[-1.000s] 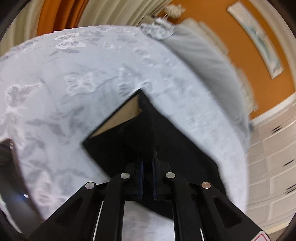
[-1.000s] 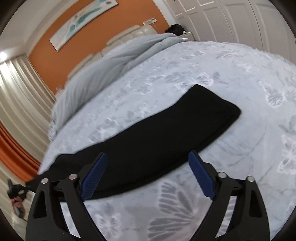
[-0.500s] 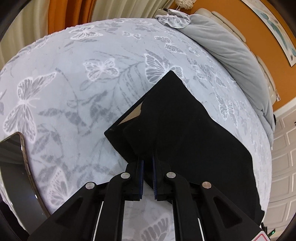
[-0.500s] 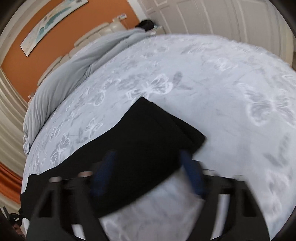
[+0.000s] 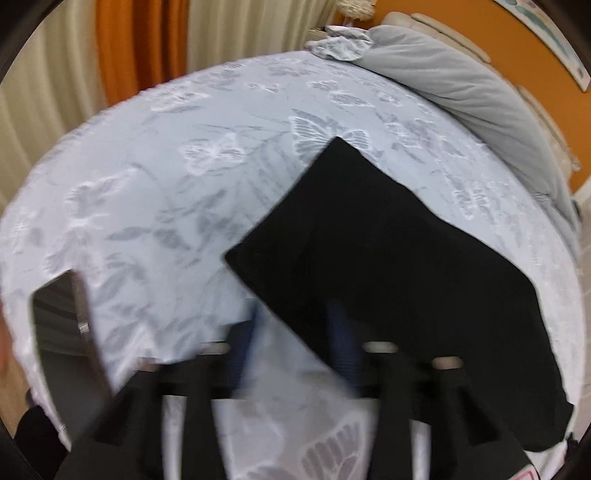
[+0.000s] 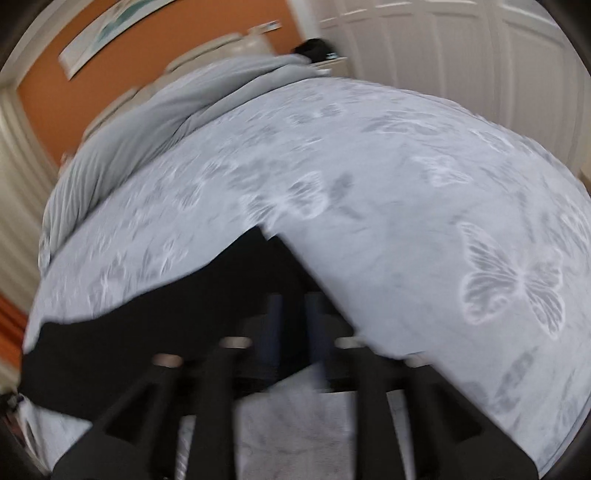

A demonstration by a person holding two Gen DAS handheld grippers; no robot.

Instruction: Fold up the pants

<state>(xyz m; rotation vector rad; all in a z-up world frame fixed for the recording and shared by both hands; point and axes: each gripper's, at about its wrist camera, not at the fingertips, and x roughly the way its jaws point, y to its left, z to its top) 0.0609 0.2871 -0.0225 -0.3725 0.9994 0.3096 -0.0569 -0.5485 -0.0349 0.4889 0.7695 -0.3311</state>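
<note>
My left tool [image 5: 295, 339] sits with jaws apart over the black pants [image 5: 399, 258] on the bed [image 5: 166, 192]; my right tool [image 6: 293, 321] is clamped on their edge.

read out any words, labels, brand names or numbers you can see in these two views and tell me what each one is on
No text can be read in either view.
Red-edged sticker at the bottom of the left wrist view: cut off by the frame, nothing legible.
Wall picture: blurred, no lettering can be made out.
Black pants, butterfly bedspread and dark phone-like slab: no writing shows.
</note>
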